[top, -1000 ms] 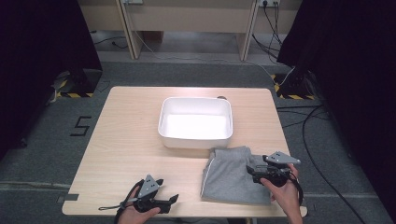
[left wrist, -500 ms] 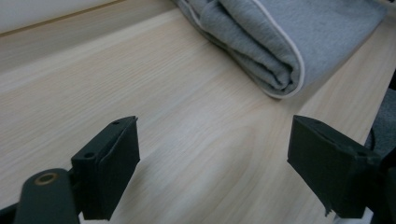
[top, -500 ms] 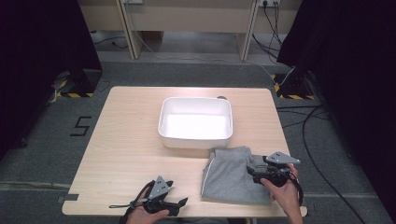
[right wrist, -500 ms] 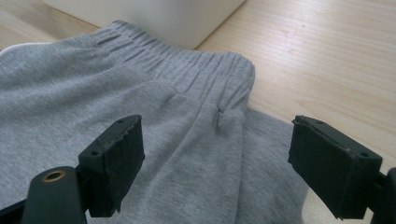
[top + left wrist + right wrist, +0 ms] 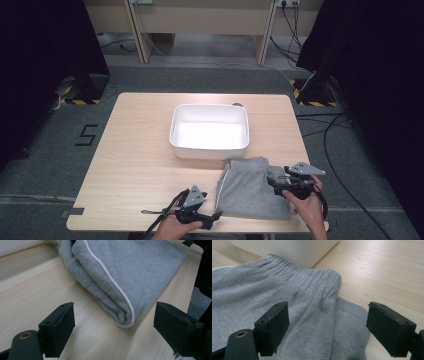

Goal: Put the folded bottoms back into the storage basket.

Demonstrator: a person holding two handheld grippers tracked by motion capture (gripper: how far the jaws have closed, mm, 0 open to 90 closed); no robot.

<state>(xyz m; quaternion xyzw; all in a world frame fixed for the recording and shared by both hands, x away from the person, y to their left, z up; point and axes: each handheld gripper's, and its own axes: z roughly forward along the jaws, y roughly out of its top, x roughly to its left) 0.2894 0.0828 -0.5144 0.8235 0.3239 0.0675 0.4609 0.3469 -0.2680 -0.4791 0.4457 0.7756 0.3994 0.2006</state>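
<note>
The folded grey trousers [image 5: 252,189] lie at the lower centre of the high view, just below the white tub [image 5: 210,131]. Both the left gripper [image 5: 214,218] and right gripper [image 5: 274,181] are spread, empty. A shallow pinch would probably lift only the top layer, unfolding the pile.

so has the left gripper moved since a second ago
Yes: the left gripper has slid right along the table's near edge, toward the folded grey pants.

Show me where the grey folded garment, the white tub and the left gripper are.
grey folded garment [image 5: 250,187]: high view, middle of its top.
white tub [image 5: 209,148]: high view, near wall.
left gripper [image 5: 216,216]: high view, between its fingertips.
</note>
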